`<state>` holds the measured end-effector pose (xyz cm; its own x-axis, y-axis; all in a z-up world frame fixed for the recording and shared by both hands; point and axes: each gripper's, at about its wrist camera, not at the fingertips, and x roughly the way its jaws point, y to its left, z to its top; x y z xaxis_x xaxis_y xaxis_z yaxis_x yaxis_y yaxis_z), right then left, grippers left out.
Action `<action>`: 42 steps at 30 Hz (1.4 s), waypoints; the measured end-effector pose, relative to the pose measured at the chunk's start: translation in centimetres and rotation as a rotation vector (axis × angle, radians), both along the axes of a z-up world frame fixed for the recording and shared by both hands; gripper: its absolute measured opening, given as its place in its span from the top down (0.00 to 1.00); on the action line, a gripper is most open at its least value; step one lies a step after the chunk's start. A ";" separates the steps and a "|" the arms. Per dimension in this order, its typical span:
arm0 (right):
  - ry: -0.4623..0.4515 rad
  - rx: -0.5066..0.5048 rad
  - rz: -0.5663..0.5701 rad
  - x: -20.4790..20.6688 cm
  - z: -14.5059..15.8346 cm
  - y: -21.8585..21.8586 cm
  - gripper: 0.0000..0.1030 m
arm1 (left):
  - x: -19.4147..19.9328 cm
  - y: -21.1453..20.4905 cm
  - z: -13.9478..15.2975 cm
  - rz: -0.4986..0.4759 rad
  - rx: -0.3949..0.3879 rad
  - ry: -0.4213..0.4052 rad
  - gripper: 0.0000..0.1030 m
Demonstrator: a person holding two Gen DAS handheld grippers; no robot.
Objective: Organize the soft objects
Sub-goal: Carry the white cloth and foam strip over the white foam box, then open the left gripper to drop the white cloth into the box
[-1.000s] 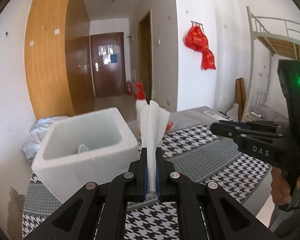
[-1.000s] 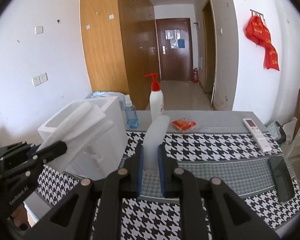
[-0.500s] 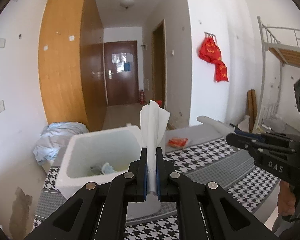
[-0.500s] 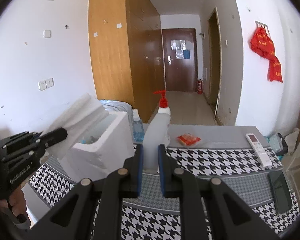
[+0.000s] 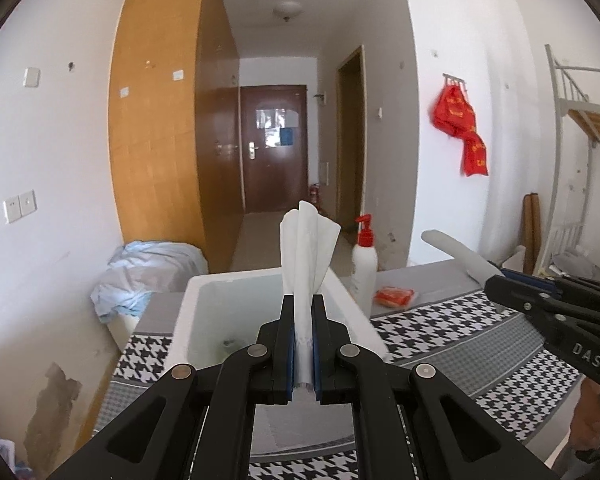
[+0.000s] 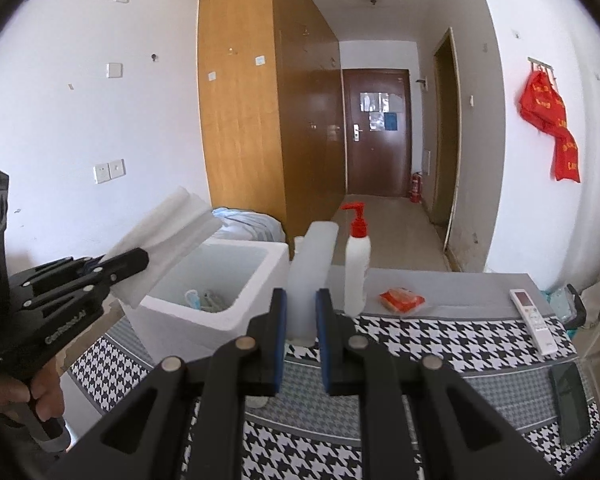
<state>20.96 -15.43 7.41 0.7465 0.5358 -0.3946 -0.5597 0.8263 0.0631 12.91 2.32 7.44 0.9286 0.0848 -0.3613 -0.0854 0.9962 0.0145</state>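
My left gripper (image 5: 303, 308) is shut on a folded white tissue (image 5: 306, 248) that stands upright between the pads, in line with the white foam box (image 5: 196, 320) just beyond it. In the right wrist view the left gripper (image 6: 128, 260) holds the tissue (image 6: 168, 224) over the box's (image 6: 236, 320) near left corner. My right gripper (image 6: 301, 300) is shut on a pale, whitish soft slab (image 6: 312, 264), above the cloth to the right of the box. The left wrist view shows the right gripper (image 5: 496, 284) and slab (image 5: 452, 246) at right. Small items (image 6: 196, 298) lie inside the box.
A white pump bottle with a red top (image 6: 356, 268) stands right of the box, a red packet (image 6: 402, 299) beside it. A remote (image 6: 534, 318) and a black phone (image 6: 570, 396) lie at the table's right. A bluish bundle (image 5: 148, 268) sits behind the box.
Both grippers rose a little, still gripping. The left one swung toward the foam box, which shifted from the left of its view to straight ahead.
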 end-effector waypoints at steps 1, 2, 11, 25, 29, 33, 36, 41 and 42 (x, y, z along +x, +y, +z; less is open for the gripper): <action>-0.002 0.000 0.004 0.0 0.1 0.2 0.83 | 0.0 0.2 0.0 0.005 -0.002 0.001 0.93; -0.004 0.001 0.006 0.0 0.2 0.4 0.83 | 0.1 0.4 0.0 0.012 -0.002 0.004 0.93; 0.007 0.000 0.047 0.4 0.5 2.0 0.83 | 1.7 2.3 -0.8 0.066 -0.022 0.044 0.93; 0.021 -0.035 0.034 1.6 0.1 3.6 0.83 | 4.5 3.0 -1.8 0.094 -0.008 0.090 0.93; 0.032 -0.049 0.022 2.1 -0.2 4.0 0.83 | 5.3 3.6 -2.4 0.101 -0.020 0.113 0.93; 0.040 -0.064 0.017 2.6 -0.4 4.5 0.83 | 6.2 4.2 -2.9 0.107 -0.025 0.127 0.93; 0.048 -0.068 0.010 2.8 -0.5 4.8 0.83 | 6.6 4.5 -3.3 0.111 -0.032 0.142 0.93; 0.056 -0.074 0.001 3.0 -0.7 5.1 0.83 | 6.9 4.9 -3.7 0.109 -0.033 0.159 0.85; 0.058 -0.074 0.000 3.1 -0.7 5.2 0.83 | 7.0 4.9 -3.7 0.107 -0.035 0.159 0.80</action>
